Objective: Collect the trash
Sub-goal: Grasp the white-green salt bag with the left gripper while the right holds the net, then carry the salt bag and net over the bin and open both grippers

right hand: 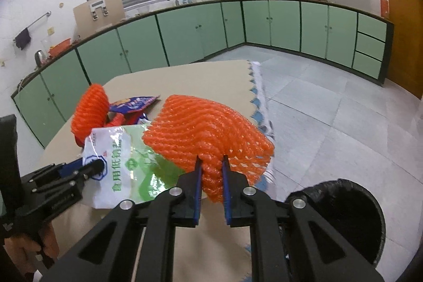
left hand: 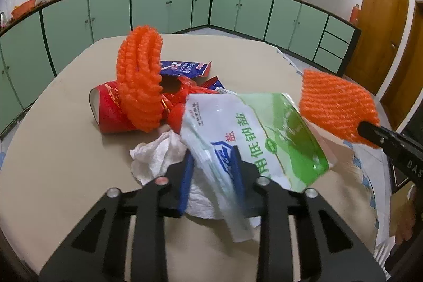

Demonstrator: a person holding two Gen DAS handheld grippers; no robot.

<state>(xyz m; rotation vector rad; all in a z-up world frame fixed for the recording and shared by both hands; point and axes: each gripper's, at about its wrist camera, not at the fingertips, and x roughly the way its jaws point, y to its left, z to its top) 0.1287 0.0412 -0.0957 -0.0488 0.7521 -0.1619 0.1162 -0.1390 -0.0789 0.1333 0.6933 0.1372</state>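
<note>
Left gripper [left hand: 212, 165] is pinching a salt bag [left hand: 253, 134] above the table [left hand: 66, 149]; right gripper [right hand: 211, 165] is clamping an orange foam net [right hand: 206, 134], lifted beside the black bin [right hand: 351, 213].

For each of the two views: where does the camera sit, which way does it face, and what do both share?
Left wrist: sits on the left tool, faces down over the table; its jaws pinch the salt bag; the right tool's arm shows at right.
Right wrist: sits on the right tool, which grips an orange foam net near the bin; a hand shows.
Shared: bag, both nets, green cabinets.
</note>
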